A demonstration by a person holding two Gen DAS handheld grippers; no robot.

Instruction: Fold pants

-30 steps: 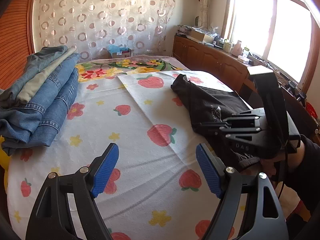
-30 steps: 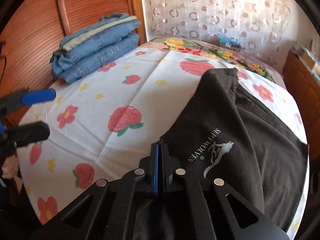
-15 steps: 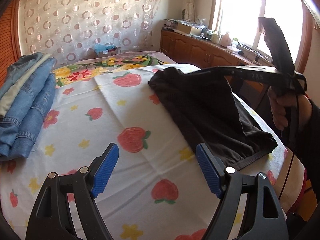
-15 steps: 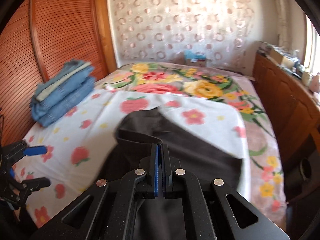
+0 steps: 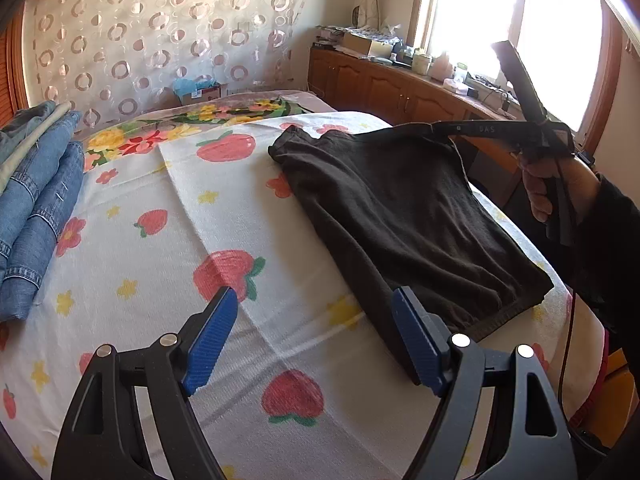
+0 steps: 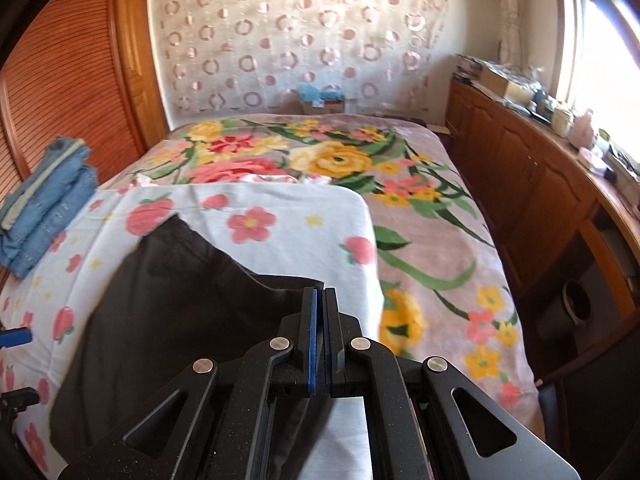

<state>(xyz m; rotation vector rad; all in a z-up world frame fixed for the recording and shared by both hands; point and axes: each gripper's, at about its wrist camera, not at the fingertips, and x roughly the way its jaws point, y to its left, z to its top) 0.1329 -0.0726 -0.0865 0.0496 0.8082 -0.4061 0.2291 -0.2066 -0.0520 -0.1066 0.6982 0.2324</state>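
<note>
The black pants (image 5: 404, 216) lie spread on the strawberry-print sheet (image 5: 192, 216) at the bed's right side; they also show in the right wrist view (image 6: 172, 304). My right gripper (image 6: 320, 300) is shut on the pants' far right edge and holds that edge lifted above the bed; it shows in the left wrist view (image 5: 440, 130). My left gripper (image 5: 314, 328) is open and empty, hovering over the sheet just left of the pants' near hem.
A stack of folded blue jeans (image 5: 36, 192) lies at the bed's left side, also in the right wrist view (image 6: 44, 208). A floral blanket (image 6: 400, 208) covers the far bed. Wooden cabinets (image 6: 540, 200) with clutter run along the right under the window.
My right gripper has lifted and pulled the pants' edge up and to the right, spreading the bunched pants flat. My left gripper has stayed open and turned rightward toward the pants.
</note>
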